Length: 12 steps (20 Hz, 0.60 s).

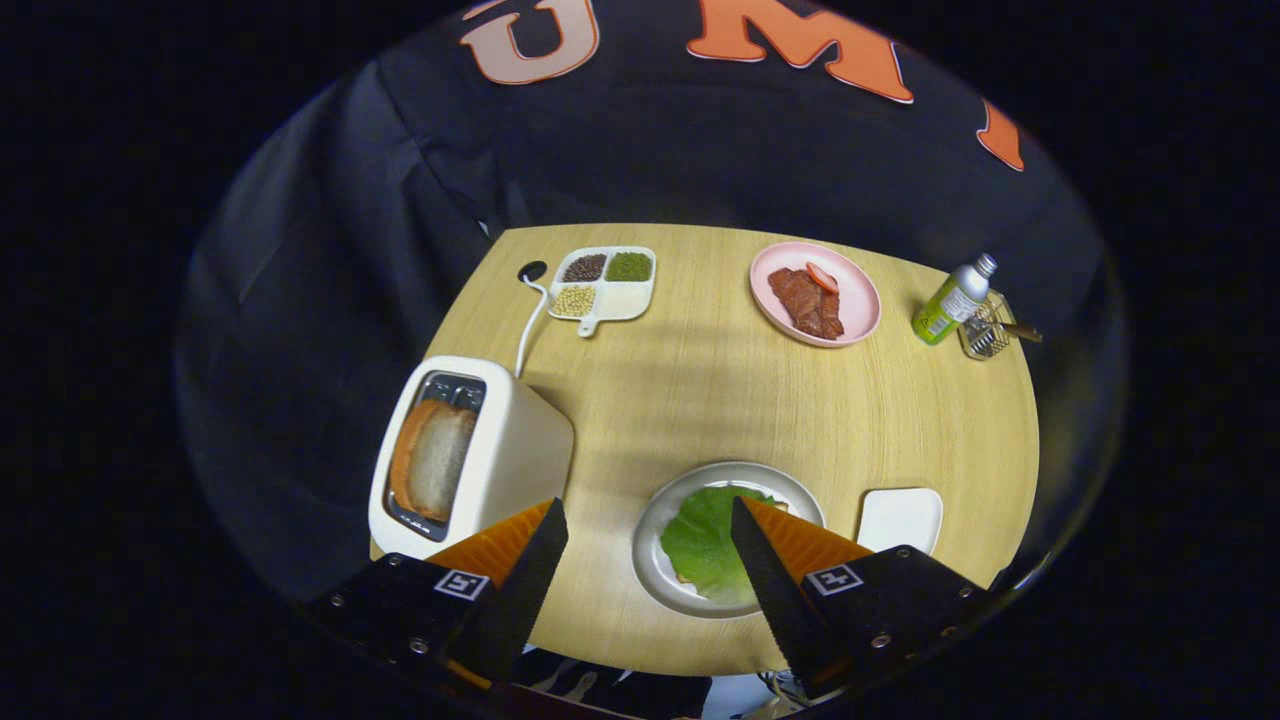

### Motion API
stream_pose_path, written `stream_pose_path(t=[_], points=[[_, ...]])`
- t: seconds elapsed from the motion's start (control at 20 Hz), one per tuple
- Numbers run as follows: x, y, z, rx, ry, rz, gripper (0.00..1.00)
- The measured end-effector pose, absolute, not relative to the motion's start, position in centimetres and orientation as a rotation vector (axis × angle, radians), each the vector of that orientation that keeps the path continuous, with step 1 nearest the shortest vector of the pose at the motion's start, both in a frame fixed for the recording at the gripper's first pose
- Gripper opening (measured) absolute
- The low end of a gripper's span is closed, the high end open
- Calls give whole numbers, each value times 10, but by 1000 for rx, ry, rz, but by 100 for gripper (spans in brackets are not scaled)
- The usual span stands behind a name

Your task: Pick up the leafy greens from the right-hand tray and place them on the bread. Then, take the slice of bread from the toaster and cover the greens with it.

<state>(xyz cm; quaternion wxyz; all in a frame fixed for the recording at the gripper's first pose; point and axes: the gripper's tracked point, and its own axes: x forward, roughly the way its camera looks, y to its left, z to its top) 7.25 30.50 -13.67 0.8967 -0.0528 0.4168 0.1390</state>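
My gripper [649,522] hangs open above the table's near edge, nothing between its orange fingers [505,545]. Just ahead of the fingers a grey plate [660,520] carries the leafy greens [708,540], spread over the bread beneath; the right finger covers part of them. Left of the plate stands a cream toaster [470,455] with a slice of bread [435,460] upright in its slot. A small white tray [900,518] lies bare to the right of the plate.
At the far side of the wooden table [700,400] lie a white divided dish of grains [605,282], a pink plate with meat [815,293], a green bottle [950,302] and a small wire basket [985,330]. The toaster's white cord [530,325] runs back to a hole.
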Motion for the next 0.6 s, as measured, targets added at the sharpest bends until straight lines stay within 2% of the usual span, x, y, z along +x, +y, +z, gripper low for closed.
stream_pose_path(t=[0.3,0.6], points=[[67,381,-105,-93,842,369,99],[65,430,-118,-135,876,395,100]])
